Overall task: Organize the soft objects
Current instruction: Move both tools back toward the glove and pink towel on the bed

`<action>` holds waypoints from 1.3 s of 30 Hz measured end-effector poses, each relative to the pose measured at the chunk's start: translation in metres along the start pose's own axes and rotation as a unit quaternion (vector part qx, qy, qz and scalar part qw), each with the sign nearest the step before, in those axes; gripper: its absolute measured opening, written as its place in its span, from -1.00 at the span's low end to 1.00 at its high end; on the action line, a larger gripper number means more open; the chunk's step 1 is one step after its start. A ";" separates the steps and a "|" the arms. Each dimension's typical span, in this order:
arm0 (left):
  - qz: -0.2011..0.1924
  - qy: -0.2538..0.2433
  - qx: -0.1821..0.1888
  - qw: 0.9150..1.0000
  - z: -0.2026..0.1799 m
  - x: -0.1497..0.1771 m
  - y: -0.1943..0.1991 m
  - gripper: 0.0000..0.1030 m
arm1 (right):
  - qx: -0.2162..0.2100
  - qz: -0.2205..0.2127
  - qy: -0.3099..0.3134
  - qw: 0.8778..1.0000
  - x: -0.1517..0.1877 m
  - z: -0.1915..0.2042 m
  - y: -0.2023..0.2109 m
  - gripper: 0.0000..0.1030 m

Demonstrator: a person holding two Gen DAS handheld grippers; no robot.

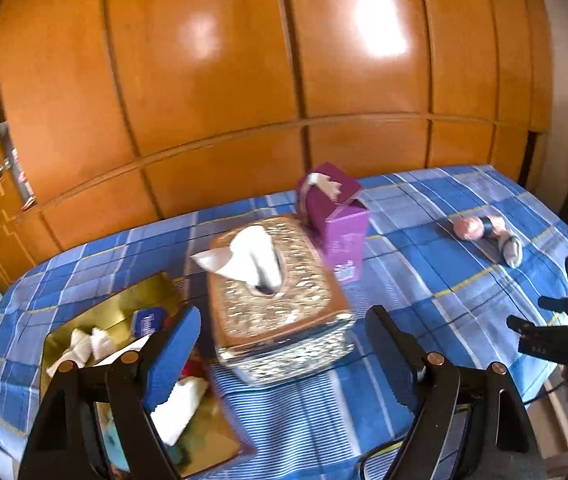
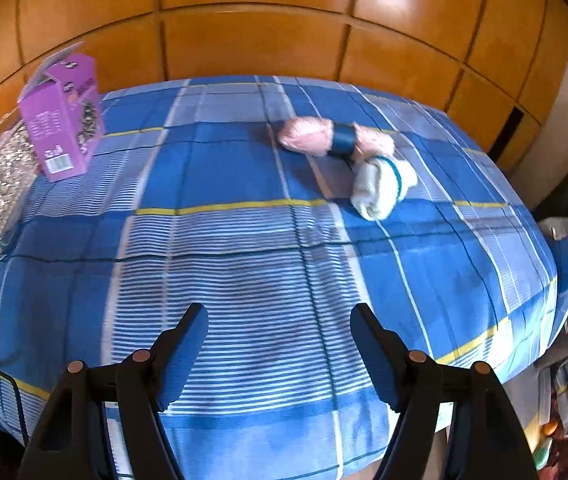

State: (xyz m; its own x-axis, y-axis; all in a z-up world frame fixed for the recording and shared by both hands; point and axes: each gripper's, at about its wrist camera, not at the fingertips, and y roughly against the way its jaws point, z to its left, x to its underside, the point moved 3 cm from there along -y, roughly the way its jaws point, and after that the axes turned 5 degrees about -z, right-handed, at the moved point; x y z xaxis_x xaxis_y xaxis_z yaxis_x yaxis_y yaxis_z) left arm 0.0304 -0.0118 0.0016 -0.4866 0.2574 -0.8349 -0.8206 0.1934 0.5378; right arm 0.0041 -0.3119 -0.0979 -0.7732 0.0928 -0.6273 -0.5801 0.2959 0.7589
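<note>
Orange wooden wardrobe panels [image 1: 211,80] fill the background, and below them I see a bed spread with a blue checked sheet [image 2: 243,248] crossed by white and yellow lines.

Through the left wrist camera, my left gripper [image 1: 284,354] hangs over the near part of the sheet with its jaws spread wide and nothing between the blue pads. Just past it sits a silvery, glittering tissue box [image 1: 279,312] with a white tissue [image 1: 243,258] poking up from the slot. A purple carton [image 1: 338,216] stands against the far corner of that box, its top flap open. To the left lies a shiny gold tray [image 1: 143,300] holding white folded cloths [image 1: 83,346] and a small blue packet [image 1: 148,320]; one white cloth shows behind the left pad. I cannot make out the rest of the tray's contents.

From the right wrist camera, my right gripper [image 2: 279,344] is also open wide and empty, hovering above the striped part of the sheet. Well beyond it, toward the far right of the bed, lie the soft things: a pink yarn skein [image 2: 308,138] with a dark blue band around its middle, and a rolled white sock bundle [image 2: 380,188] with a teal trim, touching the skein's right end. Both rest on the sheet, apart from either gripper.
</note>
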 end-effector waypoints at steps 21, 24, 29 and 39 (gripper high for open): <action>0.023 -0.078 0.071 0.994 -0.093 -0.022 -0.055 0.65 | -0.013 0.037 -0.063 0.997 0.013 -0.031 -0.026 0.52; 0.024 -0.084 0.078 0.993 -0.104 -0.024 -0.061 0.65 | -0.016 0.038 -0.065 0.997 0.013 -0.031 -0.026 0.52; 0.027 -0.096 0.085 0.991 -0.119 -0.026 -0.069 0.65 | -0.017 0.035 -0.065 0.997 0.014 -0.032 -0.027 0.54; 0.037 -0.107 0.107 0.988 -0.145 -0.038 -0.092 0.64 | 0.007 0.007 -0.118 0.993 0.005 -0.058 -0.014 0.52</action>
State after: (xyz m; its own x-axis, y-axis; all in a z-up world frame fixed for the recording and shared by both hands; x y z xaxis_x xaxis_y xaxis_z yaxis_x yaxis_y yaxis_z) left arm 0.0807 -0.1769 -0.0326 -0.4496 0.4677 -0.7610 -0.6920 0.3564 0.6278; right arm -0.0066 -0.3707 -0.1022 -0.6984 0.3169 -0.6417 -0.5649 0.3065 0.7661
